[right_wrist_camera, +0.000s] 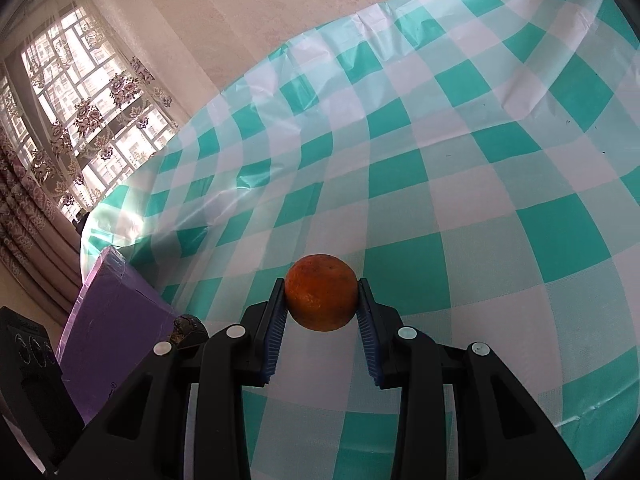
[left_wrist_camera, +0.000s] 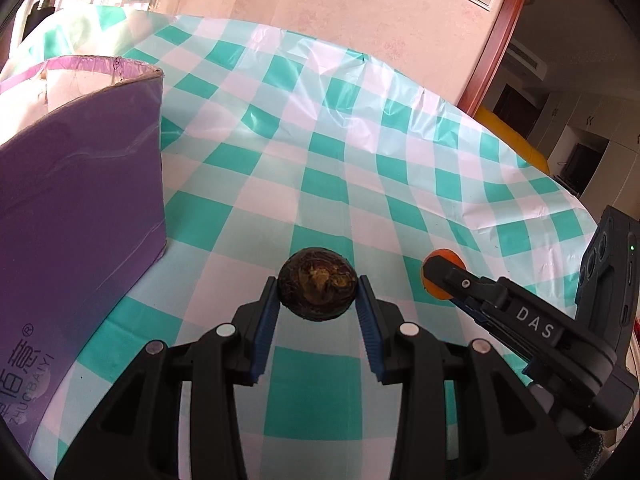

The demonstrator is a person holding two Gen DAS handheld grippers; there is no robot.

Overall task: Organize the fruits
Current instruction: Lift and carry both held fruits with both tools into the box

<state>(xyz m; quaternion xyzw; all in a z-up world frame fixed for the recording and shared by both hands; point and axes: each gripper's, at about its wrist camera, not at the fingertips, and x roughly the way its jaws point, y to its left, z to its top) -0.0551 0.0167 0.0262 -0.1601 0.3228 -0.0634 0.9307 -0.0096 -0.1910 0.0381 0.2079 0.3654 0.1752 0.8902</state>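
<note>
My left gripper point(left_wrist_camera: 318, 292) is shut on a dark brown, wrinkled round fruit point(left_wrist_camera: 318, 290), held above the green-and-white checked tablecloth point(left_wrist_camera: 320, 160). A purple box point(left_wrist_camera: 80, 184) with an open top stands just to its left. My right gripper point(right_wrist_camera: 321, 298) is shut on an orange point(right_wrist_camera: 321, 298), also above the cloth. In the left wrist view the right gripper point(left_wrist_camera: 444, 280) shows at the lower right, the orange point(left_wrist_camera: 434, 258) peeking out behind its fingers. In the right wrist view the brown fruit point(right_wrist_camera: 186, 328) and the purple box point(right_wrist_camera: 116, 320) appear at the lower left.
The table's far edge meets a pale wall point(left_wrist_camera: 360, 8). A curtained window point(right_wrist_camera: 80, 112) lies to the left, a wooden door frame point(left_wrist_camera: 500, 32) and a yellow object point(left_wrist_camera: 516, 136) to the right. The checked cloth stretches ahead of both grippers.
</note>
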